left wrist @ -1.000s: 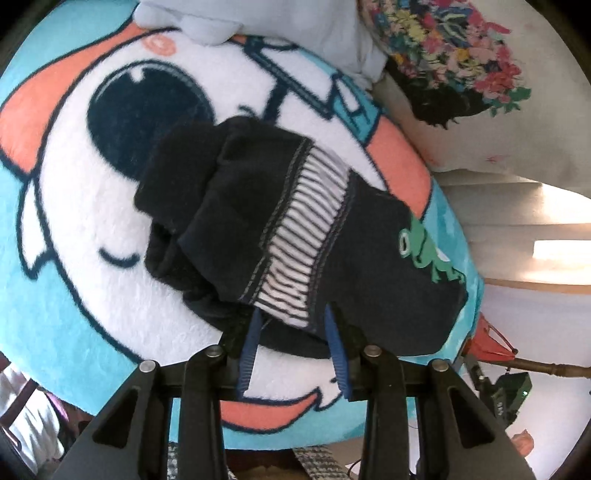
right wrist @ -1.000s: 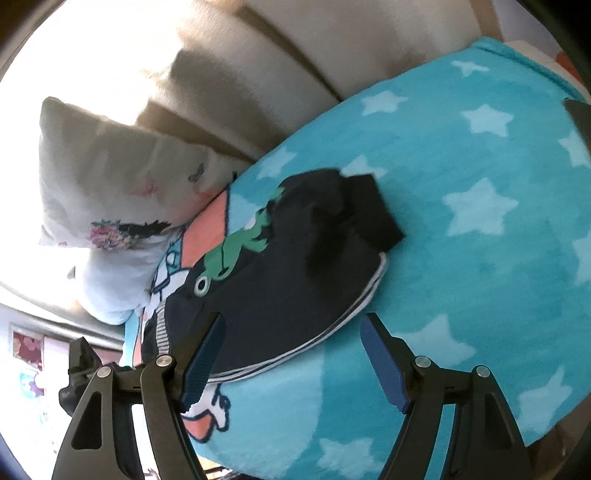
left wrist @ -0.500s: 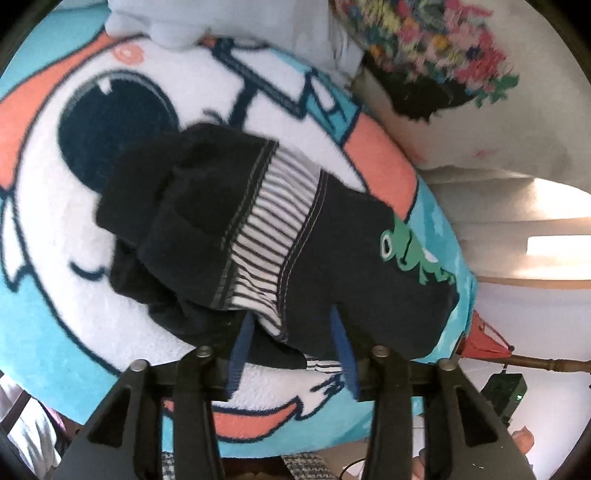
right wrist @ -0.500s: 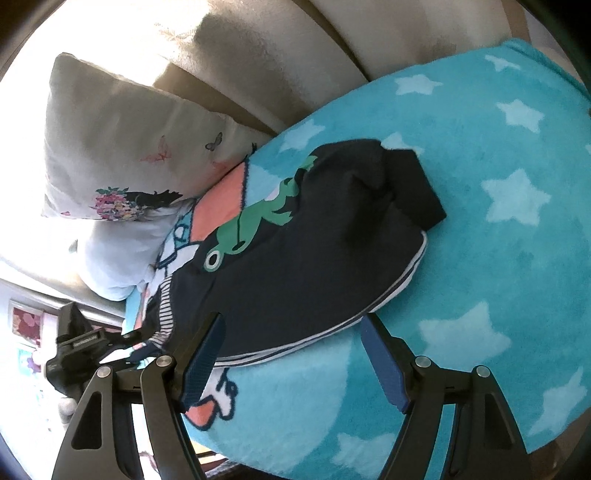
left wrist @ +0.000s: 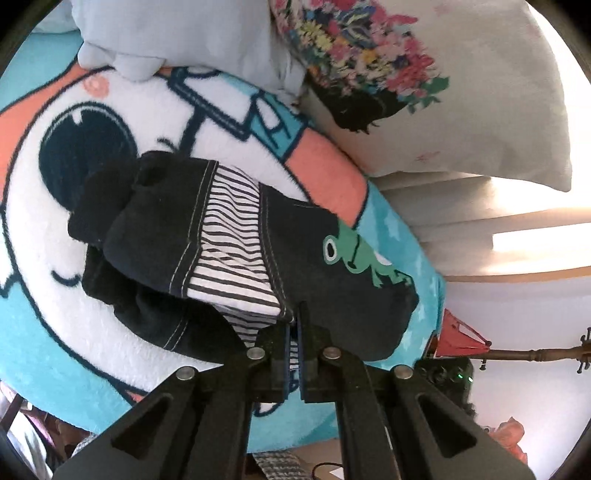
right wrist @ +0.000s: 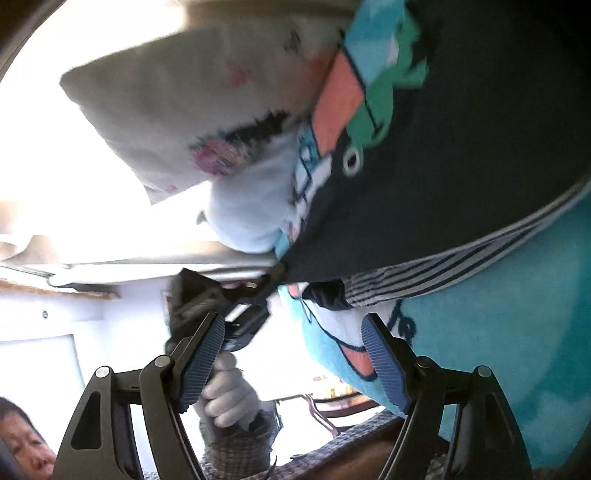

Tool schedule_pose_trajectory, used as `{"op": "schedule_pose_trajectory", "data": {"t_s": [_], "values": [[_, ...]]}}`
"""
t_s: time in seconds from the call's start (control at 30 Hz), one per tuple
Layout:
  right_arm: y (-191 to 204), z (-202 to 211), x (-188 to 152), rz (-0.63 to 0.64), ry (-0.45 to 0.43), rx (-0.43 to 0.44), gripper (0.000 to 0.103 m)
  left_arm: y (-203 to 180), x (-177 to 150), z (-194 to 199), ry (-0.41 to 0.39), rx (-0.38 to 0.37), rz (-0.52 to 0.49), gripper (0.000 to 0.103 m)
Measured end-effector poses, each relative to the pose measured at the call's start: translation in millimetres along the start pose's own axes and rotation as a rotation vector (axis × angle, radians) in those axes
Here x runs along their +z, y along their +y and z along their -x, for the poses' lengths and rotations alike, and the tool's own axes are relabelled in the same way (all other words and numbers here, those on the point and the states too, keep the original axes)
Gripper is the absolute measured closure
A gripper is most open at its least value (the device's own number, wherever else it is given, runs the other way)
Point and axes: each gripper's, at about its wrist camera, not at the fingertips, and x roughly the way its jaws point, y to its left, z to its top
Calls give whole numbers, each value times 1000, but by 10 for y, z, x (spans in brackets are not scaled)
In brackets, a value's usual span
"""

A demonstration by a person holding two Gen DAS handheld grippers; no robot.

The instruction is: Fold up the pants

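Small dark navy pants [left wrist: 314, 266] with a green frog print and a striped inner waistband lie crumpled on a teal cartoon blanket [left wrist: 55, 332]. My left gripper [left wrist: 293, 332] is shut on the near edge of the pants, where the striped lining meets the dark cloth. In the right wrist view the pants [right wrist: 461, 147] fill the upper right, their striped hem hanging toward me. My right gripper [right wrist: 291, 325] stands open and holds nothing, just below that hem at the blanket's [right wrist: 517, 332] edge. The left gripper [right wrist: 236, 306] and the gloved hand [right wrist: 229, 391] holding it show between the right gripper's fingers.
A floral cream pillow [left wrist: 480, 110] and a pale blue cushion [left wrist: 184, 33] lean at the far side of the blanket. The same pillow [right wrist: 166, 110] sits upper left in the right wrist view. A person's head shows at the lower left corner there.
The left jaws have closed on the pants' near edge and risen a little. The right gripper has swung down and in close to the pants' hem, still open.
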Motion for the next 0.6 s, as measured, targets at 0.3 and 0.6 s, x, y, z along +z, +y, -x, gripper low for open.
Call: {"op": "schedule_pose_trajectory", "data": {"t_s": [0.3,0.6], "values": [[187,-17,230,88,-153,-267,22,98,-19,-16,1,7,9,100],[85,390,615,79,-294,-503,79,27,139,1,-20,13,-24,100]]}}
